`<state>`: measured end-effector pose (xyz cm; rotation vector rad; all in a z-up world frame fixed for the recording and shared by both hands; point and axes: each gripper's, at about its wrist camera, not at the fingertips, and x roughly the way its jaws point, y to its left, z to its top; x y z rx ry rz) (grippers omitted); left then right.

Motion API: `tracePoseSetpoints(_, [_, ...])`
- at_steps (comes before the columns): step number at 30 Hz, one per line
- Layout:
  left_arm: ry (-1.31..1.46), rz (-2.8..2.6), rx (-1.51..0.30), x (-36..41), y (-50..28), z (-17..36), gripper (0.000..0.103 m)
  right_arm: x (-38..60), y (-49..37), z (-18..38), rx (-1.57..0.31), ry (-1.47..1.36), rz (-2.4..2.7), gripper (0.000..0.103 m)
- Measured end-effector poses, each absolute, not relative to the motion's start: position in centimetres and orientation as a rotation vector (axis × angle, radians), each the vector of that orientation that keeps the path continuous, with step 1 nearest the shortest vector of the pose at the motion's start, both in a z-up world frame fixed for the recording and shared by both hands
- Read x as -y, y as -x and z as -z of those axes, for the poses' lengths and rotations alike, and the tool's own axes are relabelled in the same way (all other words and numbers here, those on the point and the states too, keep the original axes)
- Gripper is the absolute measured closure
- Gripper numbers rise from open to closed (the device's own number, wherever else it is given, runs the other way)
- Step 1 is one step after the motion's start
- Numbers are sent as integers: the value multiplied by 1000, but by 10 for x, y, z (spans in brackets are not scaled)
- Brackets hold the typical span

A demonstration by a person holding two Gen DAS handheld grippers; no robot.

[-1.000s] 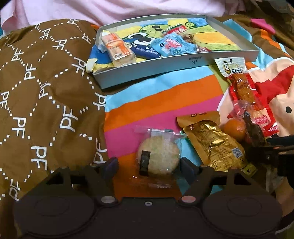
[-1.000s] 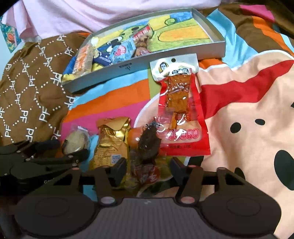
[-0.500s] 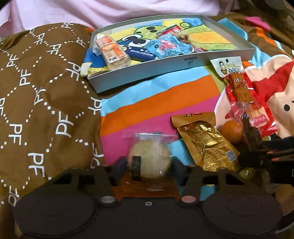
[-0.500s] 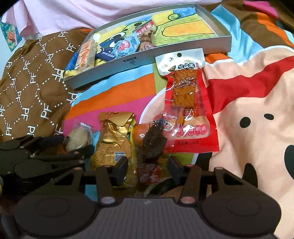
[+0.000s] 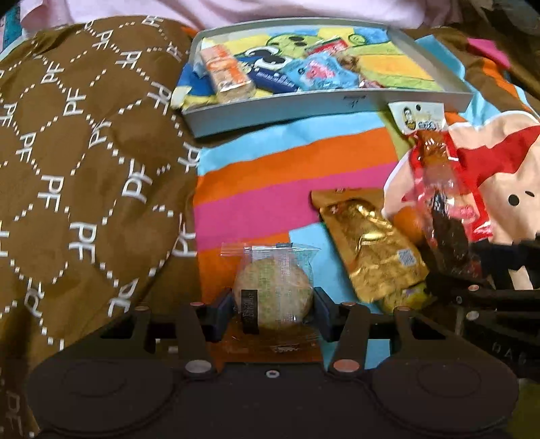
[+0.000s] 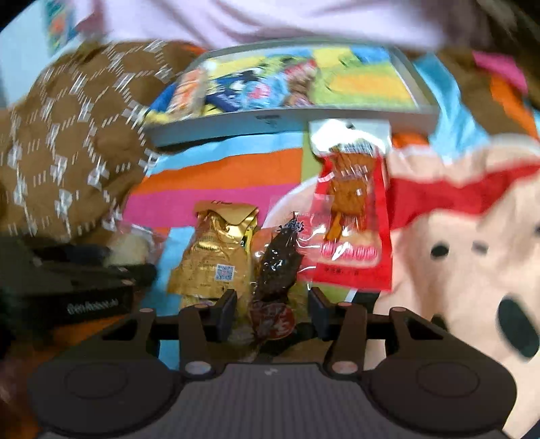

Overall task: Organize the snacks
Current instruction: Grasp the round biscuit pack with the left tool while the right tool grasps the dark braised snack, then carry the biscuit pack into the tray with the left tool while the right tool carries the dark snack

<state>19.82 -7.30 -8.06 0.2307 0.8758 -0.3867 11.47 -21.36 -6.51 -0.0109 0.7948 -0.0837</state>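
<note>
My left gripper (image 5: 273, 312) is shut on a round pale cake in clear wrap (image 5: 273, 297), low over the striped bedspread. My right gripper (image 6: 271, 312) stands open around a dark dried-fruit packet (image 6: 276, 266); its jaws do not touch the packet. A gold foil packet (image 6: 216, 256) lies left of it, also in the left wrist view (image 5: 371, 250). A red tofu-snack packet (image 6: 351, 219) lies to its right. A small orange (image 5: 406, 223) sits between them. The grey tray (image 5: 303, 108) at the back holds several snacks.
A brown patterned blanket (image 5: 84, 169) covers the left side. A pink cloth (image 5: 270, 10) lies behind the tray. The left gripper's body (image 6: 67, 287) shows at the left of the right wrist view. The cartoon bedspread (image 6: 455, 253) stretches to the right.
My left gripper has closed its jaws onto the round cake. My right gripper has moved forward around the dark packet, and its view is now blurred by motion.
</note>
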Motion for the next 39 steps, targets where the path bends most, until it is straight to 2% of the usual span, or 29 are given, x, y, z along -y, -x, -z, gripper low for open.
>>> tracePoseSetpoints(14, [-96,406,-826,63,-196,64,51,155,-98,86,-641,649,153,54])
tracePoseSetpoints(25, [25,407,-726,60,-202,43,51,154,-107,64,-455,739,178,54])
tracePoseSetpoints(35, [88,342,-482,71,-246,5,51,179,-146,18,-266,741,185,53])
tracePoseSetpoints(39, [115,345,-409,83,-273,-12,51,193,-171,3,-225,660,180,53])
